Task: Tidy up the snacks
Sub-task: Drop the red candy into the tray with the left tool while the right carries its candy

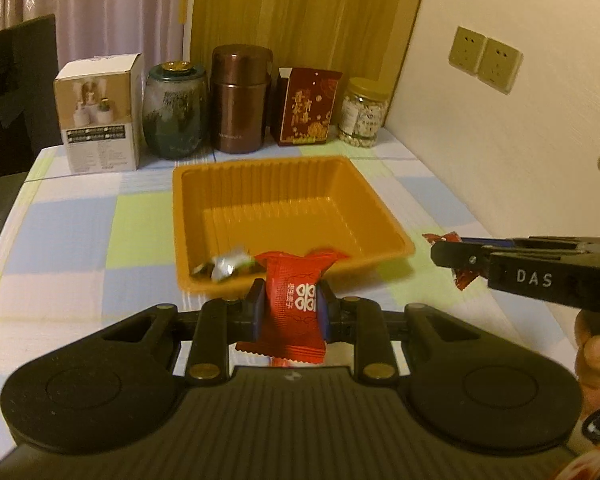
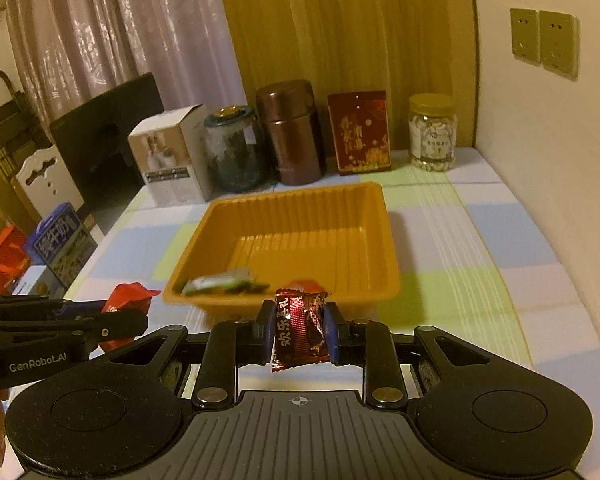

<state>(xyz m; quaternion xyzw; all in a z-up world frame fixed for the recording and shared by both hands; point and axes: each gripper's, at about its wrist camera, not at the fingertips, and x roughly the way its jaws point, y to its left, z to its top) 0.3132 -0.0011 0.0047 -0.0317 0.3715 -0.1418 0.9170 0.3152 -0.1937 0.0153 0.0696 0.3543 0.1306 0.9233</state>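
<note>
orange plastic marks your landmark: the tray point(image 1: 380, 216) sits on the checked surface point(image 1: 80, 220), with a silver-wrapped snack point(image 1: 228, 266) lying inside at its near left corner. your left gripper point(image 1: 291, 300) has its jaws closed on a bright red candy packet point(image 1: 294, 300), held upright just in front of the tray's near rim. your right gripper point(image 2: 299, 330) has its jaws pinched on a dark red foil candy point(image 2: 300, 330), also just before that near rim, towards the tray's right side.
</note>
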